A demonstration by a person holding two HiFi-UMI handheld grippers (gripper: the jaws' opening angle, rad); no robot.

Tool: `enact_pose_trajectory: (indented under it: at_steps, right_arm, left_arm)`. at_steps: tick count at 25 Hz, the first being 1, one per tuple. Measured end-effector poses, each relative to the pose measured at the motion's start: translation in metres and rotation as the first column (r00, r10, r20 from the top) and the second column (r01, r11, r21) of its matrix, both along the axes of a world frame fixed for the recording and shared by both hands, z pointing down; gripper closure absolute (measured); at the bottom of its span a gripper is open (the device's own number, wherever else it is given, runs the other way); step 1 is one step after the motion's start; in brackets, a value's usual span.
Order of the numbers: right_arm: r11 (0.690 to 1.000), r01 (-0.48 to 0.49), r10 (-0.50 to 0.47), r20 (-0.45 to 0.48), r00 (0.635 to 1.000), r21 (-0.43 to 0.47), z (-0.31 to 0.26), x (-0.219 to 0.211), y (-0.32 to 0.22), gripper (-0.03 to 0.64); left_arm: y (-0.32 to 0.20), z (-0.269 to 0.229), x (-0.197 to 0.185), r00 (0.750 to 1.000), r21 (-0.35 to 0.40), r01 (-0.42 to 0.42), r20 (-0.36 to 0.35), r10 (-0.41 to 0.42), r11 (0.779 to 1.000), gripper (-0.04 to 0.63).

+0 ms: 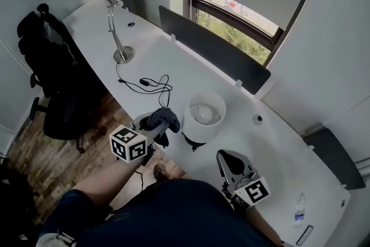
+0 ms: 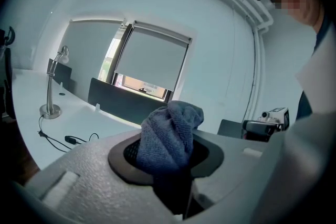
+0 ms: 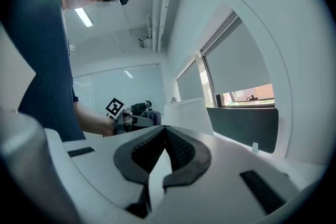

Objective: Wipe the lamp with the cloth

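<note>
- A dark blue terry cloth is clamped between the closed fingers of the left gripper. It is just beside the white drum-shaded lamp, which stands on the white tabletop at that gripper's 3 o'clock.
- The right gripper is seen at the lamp's 5 o'clock, fingers together on nothing.
- Wiping seems about to begin; the cloth must next be pressed onto the shade.
- A black cable and a silver desk lamp lie towards 11 o'clock, clear of the path.
</note>
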State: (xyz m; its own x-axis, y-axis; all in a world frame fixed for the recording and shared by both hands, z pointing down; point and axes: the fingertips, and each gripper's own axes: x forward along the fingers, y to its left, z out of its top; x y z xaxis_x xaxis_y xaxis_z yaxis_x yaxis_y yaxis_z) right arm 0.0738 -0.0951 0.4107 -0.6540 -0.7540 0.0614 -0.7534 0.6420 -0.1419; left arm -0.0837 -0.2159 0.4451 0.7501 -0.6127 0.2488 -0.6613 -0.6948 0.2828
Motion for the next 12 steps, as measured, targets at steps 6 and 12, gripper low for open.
enact_pose_trajectory:
  at_steps: [6,12]
  right_arm:
    - [0.996,0.081,-0.081,0.002,0.997,0.026,-0.003,-0.003,0.012,0.606]
    - [0.985,0.167,-0.166,-0.019,0.986,0.038,-0.004,-0.008,0.028,0.606]
  left_arm:
    - [0.054,-0.024,0.007,0.996,0.01,0.059,-0.062,-0.058,0.998,0.462]
    - [0.106,-0.045,0.034,0.993,0.037,0.034,-0.113,-0.03,0.999,0.463]
